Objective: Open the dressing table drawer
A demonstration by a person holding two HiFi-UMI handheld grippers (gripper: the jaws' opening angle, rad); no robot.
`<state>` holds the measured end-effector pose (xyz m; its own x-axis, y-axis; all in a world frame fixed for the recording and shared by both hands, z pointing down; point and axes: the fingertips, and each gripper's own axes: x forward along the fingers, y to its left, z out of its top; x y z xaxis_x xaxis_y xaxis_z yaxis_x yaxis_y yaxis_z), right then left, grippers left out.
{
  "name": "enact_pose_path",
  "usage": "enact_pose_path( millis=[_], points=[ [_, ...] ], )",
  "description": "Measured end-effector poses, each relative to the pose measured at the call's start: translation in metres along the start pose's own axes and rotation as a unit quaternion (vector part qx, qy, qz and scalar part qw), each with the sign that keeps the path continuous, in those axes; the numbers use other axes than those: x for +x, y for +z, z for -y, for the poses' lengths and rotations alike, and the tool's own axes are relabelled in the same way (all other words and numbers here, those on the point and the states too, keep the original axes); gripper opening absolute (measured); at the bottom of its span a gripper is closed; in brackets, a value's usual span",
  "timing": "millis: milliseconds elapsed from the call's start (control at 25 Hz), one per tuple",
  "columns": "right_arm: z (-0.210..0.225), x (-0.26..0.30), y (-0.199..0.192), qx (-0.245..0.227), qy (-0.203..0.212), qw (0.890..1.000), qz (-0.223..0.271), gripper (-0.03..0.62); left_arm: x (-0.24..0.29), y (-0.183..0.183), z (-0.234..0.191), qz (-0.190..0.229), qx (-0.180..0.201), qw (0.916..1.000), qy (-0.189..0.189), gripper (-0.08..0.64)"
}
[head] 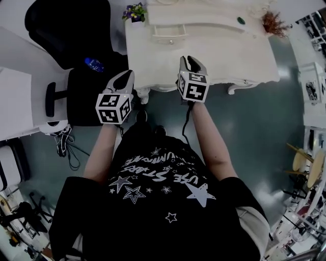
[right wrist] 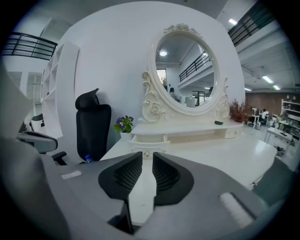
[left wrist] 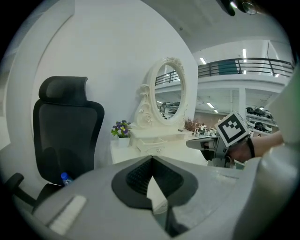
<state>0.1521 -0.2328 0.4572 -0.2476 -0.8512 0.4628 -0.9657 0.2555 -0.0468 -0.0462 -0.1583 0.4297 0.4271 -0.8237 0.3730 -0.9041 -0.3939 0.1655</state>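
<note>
Drawer sits small and white at the back of the dressing table, left of centre, its round knob facing the person and both grippers well short of it. Sweeping from the left: black office chair with a blue bottle on its seat, then a pot of purple flowers on the table's back left corner. Left gripper hangs just off the table's left edge, and its own view shows the pads touching at the tips, nothing between them. On to the right gripper, over the near part of the tabletop and lined up on the drawer: its jaws stand a narrow gap apart, empty, the knob showing just beyond the gap. Oval mirror rises behind, and at far right on the shelf sit a small dark object and a reddish dried bunch
</note>
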Motion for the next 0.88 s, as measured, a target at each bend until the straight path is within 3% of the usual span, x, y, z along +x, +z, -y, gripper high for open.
enact_pose_path(
  millis=[160,400,880],
  points=[
    [0.000,-0.025,-0.003,0.000,0.019,1.000,0.015,0.029,-0.021,-0.009,0.019,0.004,-0.004,0.9998,0.018,0.000],
    [-0.004,-0.051,-0.012,0.005,0.039,0.999,0.029,0.028,-0.037,-0.025,0.037,-0.001,-0.003,0.9998,0.020,0.000],
    [-0.027,-0.086,-0.026,-0.004,0.029,0.999,0.023,0.028,-0.066,-0.039,0.038,-0.009,-0.005,0.9999,-0.010,0.002]
  ],
)
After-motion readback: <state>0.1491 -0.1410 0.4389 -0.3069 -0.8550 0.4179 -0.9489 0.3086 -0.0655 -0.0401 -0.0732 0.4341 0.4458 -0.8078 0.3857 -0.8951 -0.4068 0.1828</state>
